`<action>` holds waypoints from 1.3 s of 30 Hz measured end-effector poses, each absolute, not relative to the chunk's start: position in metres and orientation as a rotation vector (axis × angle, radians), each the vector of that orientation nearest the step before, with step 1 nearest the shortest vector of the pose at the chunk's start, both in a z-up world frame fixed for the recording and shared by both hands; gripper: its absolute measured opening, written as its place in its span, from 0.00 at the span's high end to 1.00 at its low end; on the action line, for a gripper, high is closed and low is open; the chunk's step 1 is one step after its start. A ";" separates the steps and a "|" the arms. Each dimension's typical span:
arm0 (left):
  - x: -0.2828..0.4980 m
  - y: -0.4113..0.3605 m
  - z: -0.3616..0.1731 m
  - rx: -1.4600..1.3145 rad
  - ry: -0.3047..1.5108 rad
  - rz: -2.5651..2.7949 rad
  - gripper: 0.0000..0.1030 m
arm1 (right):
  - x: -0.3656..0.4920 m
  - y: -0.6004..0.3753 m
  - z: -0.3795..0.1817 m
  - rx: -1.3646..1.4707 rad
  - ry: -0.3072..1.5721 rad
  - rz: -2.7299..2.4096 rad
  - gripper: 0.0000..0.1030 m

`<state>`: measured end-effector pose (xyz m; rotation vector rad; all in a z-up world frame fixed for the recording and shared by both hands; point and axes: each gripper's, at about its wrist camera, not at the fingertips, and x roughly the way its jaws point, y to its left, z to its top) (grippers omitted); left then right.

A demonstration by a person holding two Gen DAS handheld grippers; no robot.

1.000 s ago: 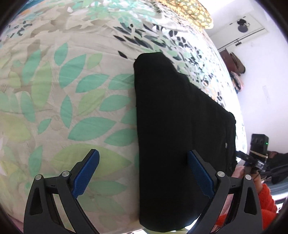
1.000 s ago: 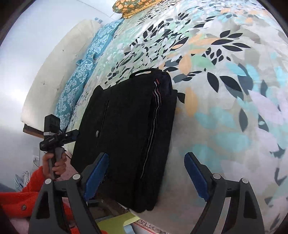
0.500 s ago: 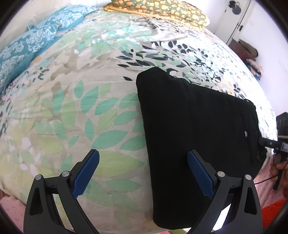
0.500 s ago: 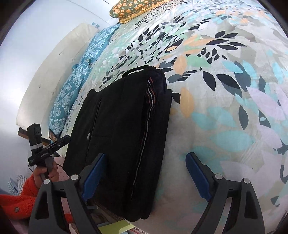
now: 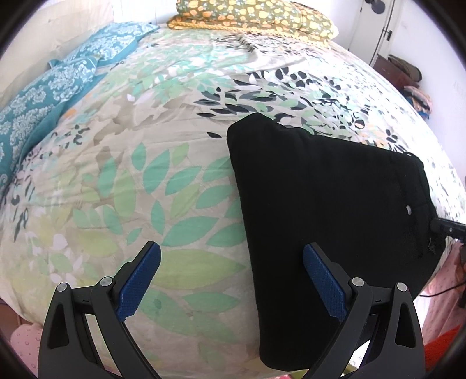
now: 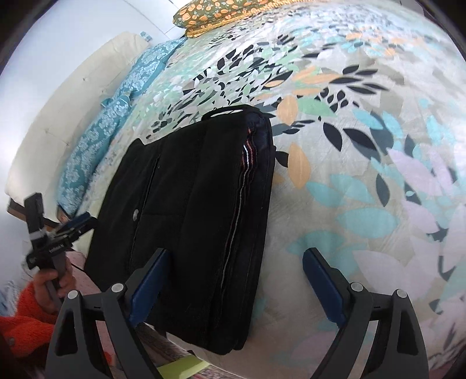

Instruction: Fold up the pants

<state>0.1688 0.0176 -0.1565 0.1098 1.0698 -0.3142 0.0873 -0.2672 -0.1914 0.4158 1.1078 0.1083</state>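
The black pants (image 5: 326, 198) lie folded into a flat rectangle near the bed's front edge. In the right wrist view the pants (image 6: 192, 210) show stacked layers and a thin striped seam along the right side. My left gripper (image 5: 231, 277) is open and empty, held above the bed at the pants' left edge. My right gripper (image 6: 236, 280) is open and empty, above the pants' right edge. The left gripper also shows in the right wrist view (image 6: 72, 226), held by a hand in an orange sleeve.
The bed has a leaf-patterned cover (image 5: 122, 180). Teal pillows (image 5: 43, 96) and a yellow-flowered pillow (image 5: 253, 14) lie at the head. A cream headboard (image 6: 58, 116) is at the left. A door and piled clothes (image 5: 407, 73) stand at the far right.
Both grippers have lifted and pulled back from the pants, staying open. The left wrist view has tilted up and now shows the pillows. The pants have not moved.
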 end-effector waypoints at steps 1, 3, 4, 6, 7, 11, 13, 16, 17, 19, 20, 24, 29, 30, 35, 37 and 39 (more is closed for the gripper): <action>0.169 0.018 -0.157 0.108 1.070 -0.312 0.04 | 0.084 -0.262 -0.186 0.364 1.101 0.067 0.11; 0.168 0.019 -0.158 0.093 1.076 -0.308 0.04 | 0.080 -0.251 -0.173 0.254 1.079 -0.013 0.11; 0.168 0.019 -0.159 0.084 1.080 -0.306 0.04 | 0.078 -0.246 -0.168 0.205 1.066 -0.049 0.11; 0.168 0.020 -0.161 0.065 1.088 -0.303 0.04 | 0.075 -0.239 -0.162 0.137 1.052 -0.090 0.11; 0.168 0.021 -0.161 0.059 1.091 -0.302 0.04 | 0.075 -0.237 -0.161 0.112 1.050 -0.101 0.11; 0.168 0.020 -0.161 0.049 1.090 -0.292 0.04 | 0.076 -0.238 -0.159 0.064 1.043 -0.121 0.11; 0.166 0.019 -0.161 0.055 1.085 -0.285 0.04 | 0.077 -0.241 -0.158 0.058 1.041 -0.131 0.11; 0.166 0.017 -0.160 0.063 1.079 -0.277 0.04 | 0.076 -0.241 -0.158 0.049 1.039 -0.140 0.11; 0.166 0.017 -0.160 0.064 1.078 -0.276 0.04 | 0.076 -0.240 -0.158 0.045 1.038 -0.143 0.11; 0.166 0.017 -0.161 0.065 1.078 -0.275 0.04 | 0.076 -0.240 -0.159 0.037 1.037 -0.147 0.11; 0.166 0.018 -0.161 0.064 1.079 -0.275 0.04 | 0.076 -0.240 -0.159 0.034 1.036 -0.148 0.11; 0.173 0.023 -0.160 -0.003 1.136 -0.340 0.04 | 0.073 -0.256 -0.156 0.189 1.011 -0.050 0.11; 0.191 0.039 -0.169 -0.254 1.228 -0.513 0.03 | 0.075 -0.300 -0.186 0.670 1.003 0.159 0.11; 0.194 0.035 -0.176 -0.232 1.251 -0.516 0.03 | 0.079 -0.304 -0.196 0.712 1.025 0.189 0.11; 0.198 0.005 -0.204 -0.226 1.339 -0.608 0.01 | 0.102 -0.288 -0.230 0.841 1.105 0.416 0.10; 0.200 -0.008 -0.204 -0.208 1.330 -0.636 0.01 | 0.110 -0.276 -0.233 0.802 1.118 0.452 0.06; 0.203 -0.020 -0.207 -0.220 1.342 -0.654 0.03 | 0.114 -0.265 -0.233 0.751 1.112 0.466 0.05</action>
